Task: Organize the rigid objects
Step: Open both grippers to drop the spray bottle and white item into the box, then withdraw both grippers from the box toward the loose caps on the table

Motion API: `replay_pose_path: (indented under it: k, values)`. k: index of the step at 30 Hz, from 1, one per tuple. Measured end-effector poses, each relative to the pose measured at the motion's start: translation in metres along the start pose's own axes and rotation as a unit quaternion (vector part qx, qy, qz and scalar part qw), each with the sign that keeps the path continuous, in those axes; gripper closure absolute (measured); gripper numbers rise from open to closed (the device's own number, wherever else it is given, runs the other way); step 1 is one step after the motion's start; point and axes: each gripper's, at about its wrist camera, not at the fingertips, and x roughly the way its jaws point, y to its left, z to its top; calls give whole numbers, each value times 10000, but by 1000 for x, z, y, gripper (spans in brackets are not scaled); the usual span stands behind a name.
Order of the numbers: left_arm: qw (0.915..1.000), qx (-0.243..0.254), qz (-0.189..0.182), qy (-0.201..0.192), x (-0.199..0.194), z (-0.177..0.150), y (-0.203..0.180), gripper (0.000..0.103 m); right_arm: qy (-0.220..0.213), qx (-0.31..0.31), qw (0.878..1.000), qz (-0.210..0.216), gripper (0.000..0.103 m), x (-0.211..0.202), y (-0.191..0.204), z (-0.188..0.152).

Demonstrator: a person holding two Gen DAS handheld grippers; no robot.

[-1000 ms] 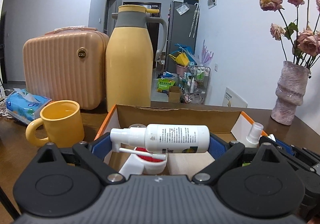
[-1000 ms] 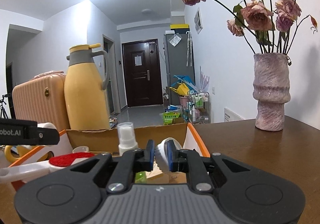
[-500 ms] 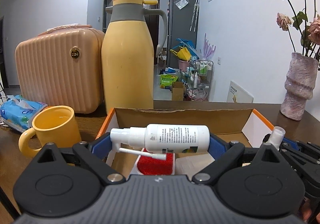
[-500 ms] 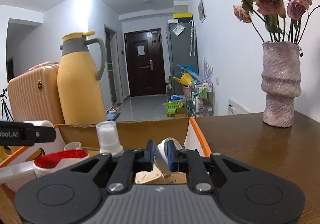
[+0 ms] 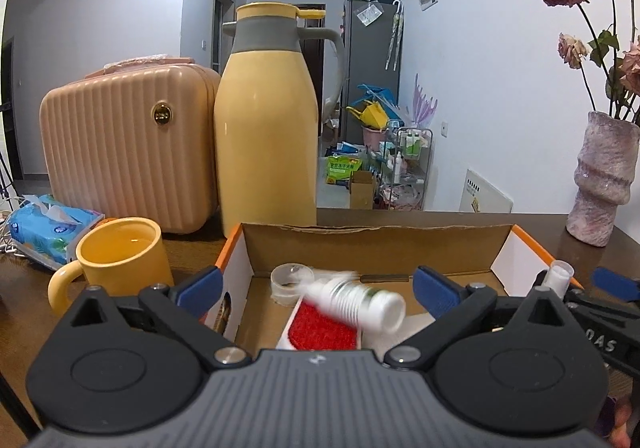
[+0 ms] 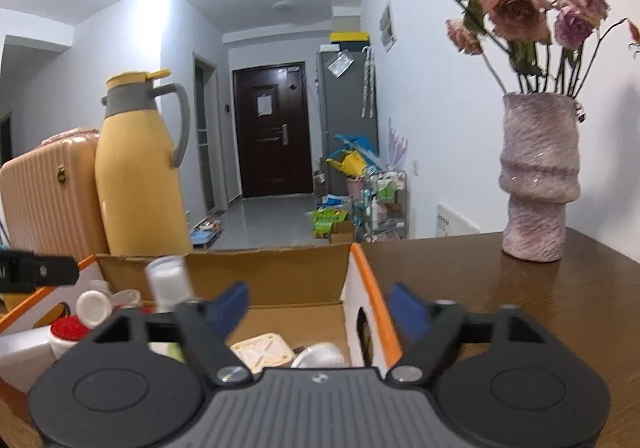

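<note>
An open cardboard box with orange edges (image 5: pixel 376 244) stands on the brown table. My left gripper (image 5: pixel 316 284) is open above it. A white spray bottle (image 5: pixel 356 298) is blurred between the jaws, tilted, falling over a red-topped white item (image 5: pixel 322 326) and a clear tape roll (image 5: pixel 290 282). My right gripper (image 6: pixel 320 306) is open over the box's right end (image 6: pixel 360 288). Below it lie a cream square piece (image 6: pixel 262 354) and a white rounded object (image 6: pixel 320 356). A small clear-capped bottle (image 6: pixel 168 284) stands upright in the box.
A yellow mug (image 5: pixel 120 260), a tissue pack (image 5: pixel 48 228), a peach case (image 5: pixel 128 143) and a tall yellow thermos (image 5: pixel 268 127) stand left of and behind the box. A pink vase of dried roses (image 6: pixel 538 175) stands at the right on the table.
My left gripper opened and the white spray bottle dropped out, tilting toward the box. My right gripper opened and let go of the white rounded object, which now lies in the box.
</note>
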Motion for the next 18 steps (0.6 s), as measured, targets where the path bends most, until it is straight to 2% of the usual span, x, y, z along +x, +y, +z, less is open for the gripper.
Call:
replay_pose_path:
  k: [1, 7, 18]
  values:
    - [10000, -16, -11, 18, 1, 0, 0, 0, -36, 9, 10000, -22, 9, -1, -1, 1]
    - [10000, -57, -40, 15, 2, 0, 3, 0, -23, -22, 10000, -82, 2, -1, -1, 2]
    - [9997, -215, -84, -103, -7, -2, 9, 0, 21, 18, 9998, -213, 0, -7, -6, 0]
